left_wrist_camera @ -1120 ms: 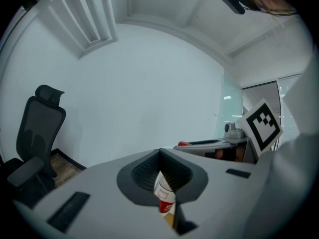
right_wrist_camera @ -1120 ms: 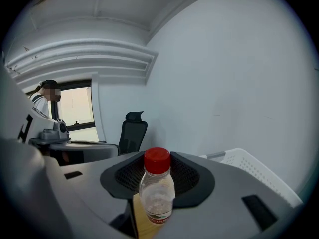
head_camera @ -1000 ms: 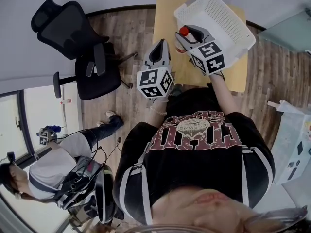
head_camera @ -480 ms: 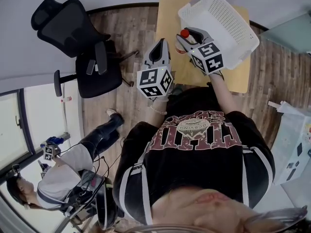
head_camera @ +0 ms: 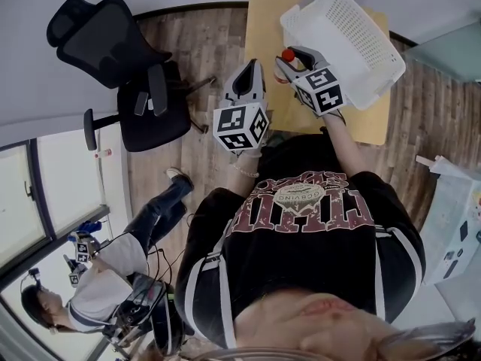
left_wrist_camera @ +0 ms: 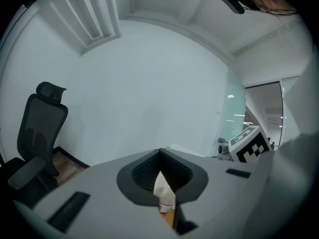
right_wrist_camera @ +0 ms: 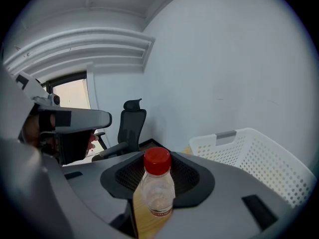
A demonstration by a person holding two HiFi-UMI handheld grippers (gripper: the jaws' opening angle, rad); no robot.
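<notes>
My right gripper [right_wrist_camera: 155, 209] is shut on a clear plastic bottle [right_wrist_camera: 157, 185] with a red cap, held upright. In the head view this bottle [head_camera: 287, 54] hangs above the wooden table [head_camera: 263, 21], just left of the white perforated basket [head_camera: 353, 21]. The basket's rim [right_wrist_camera: 259, 163] shows close at the right of the right gripper view. My left gripper [left_wrist_camera: 165, 203] is shut, and a small white thing with red print [left_wrist_camera: 163, 189] fills the narrow slit between its pads. In the head view, the left gripper [head_camera: 249, 68] hovers at the table's left edge, level with the right one.
A black office chair [head_camera: 105, 43] stands on the wood floor left of the table, against a pale wall. Another person [head_camera: 98, 292] with equipment is at the lower left. A glass partition [left_wrist_camera: 234, 113] stands to the right.
My right gripper and its bottle have shifted slightly toward the basket, which now fills more of the right gripper view. The other person has moved at the lower left. The left gripper barely moved.
</notes>
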